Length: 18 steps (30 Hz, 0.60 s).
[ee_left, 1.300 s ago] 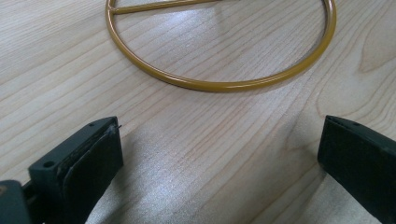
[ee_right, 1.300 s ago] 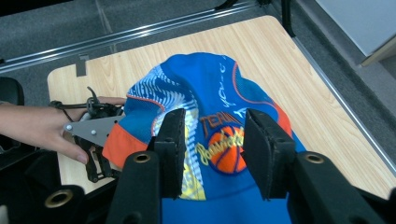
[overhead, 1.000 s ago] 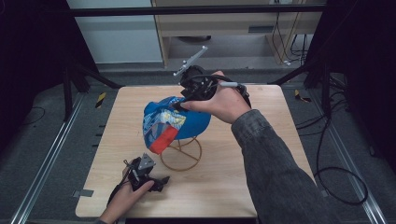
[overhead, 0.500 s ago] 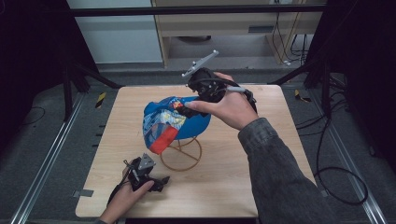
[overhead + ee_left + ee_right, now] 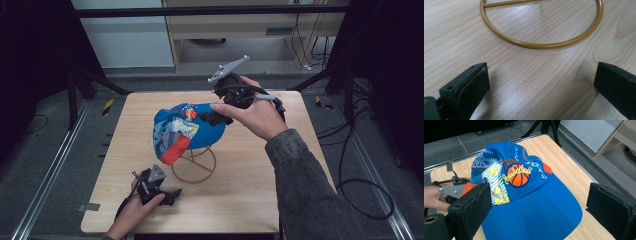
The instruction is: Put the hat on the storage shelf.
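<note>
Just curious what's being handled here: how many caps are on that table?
1. The blue cap sits atop the gold wire stand mid-table, with the open right gripper at its brim. Nothing suggests another hidden one.

the bright blue fabric baseball cap (image 5: 534, 202) carries an orange basketball patch with yellow script lettering, white striped panels with yellow print, and orange-red patches at its side and back. the round wire stand (image 5: 541, 45) under it is mustard gold, and the pale wooden table (image 5: 250, 190) shows light tan grain. the jaws of both grippers are matte black.
</note>
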Available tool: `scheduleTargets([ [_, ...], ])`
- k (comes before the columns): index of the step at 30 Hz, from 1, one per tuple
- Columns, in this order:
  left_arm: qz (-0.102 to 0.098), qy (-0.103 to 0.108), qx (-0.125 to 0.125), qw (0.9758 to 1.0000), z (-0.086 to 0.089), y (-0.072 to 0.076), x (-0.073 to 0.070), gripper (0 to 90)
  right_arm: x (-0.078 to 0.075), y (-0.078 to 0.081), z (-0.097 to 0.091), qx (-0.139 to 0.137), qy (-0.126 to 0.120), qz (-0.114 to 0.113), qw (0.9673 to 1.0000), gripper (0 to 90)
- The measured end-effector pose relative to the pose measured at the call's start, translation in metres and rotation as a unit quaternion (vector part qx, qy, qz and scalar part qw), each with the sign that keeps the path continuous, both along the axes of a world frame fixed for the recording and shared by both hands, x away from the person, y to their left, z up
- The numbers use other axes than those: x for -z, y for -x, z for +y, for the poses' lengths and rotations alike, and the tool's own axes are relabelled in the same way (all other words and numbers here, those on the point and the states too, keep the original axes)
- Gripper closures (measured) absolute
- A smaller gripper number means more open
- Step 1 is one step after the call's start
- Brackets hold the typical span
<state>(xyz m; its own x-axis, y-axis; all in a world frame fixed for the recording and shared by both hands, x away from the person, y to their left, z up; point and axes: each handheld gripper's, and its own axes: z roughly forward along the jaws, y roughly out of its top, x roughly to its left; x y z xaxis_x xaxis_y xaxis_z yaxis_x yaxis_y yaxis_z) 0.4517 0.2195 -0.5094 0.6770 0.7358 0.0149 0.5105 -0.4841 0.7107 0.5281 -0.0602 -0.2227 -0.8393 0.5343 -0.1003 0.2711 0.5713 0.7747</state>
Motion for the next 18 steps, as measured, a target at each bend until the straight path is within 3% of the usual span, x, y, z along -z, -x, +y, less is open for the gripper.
scheduleTargets([
  [7, 0.0, 0.0, 0.0, 1.0, 0.0, 0.0, 0.0, 0.0, 0.001, 0.003, -0.014, 0.018, -0.005, -0.005, 0.9998, 5.9],
  [18, -0.001, 0.0, 0.0, 1.0, 0.0, 0.0, 0.0, 0.0, 0.023, 0.014, -0.074, 0.06, -0.023, 0.008, 0.9979, 6.0],
])
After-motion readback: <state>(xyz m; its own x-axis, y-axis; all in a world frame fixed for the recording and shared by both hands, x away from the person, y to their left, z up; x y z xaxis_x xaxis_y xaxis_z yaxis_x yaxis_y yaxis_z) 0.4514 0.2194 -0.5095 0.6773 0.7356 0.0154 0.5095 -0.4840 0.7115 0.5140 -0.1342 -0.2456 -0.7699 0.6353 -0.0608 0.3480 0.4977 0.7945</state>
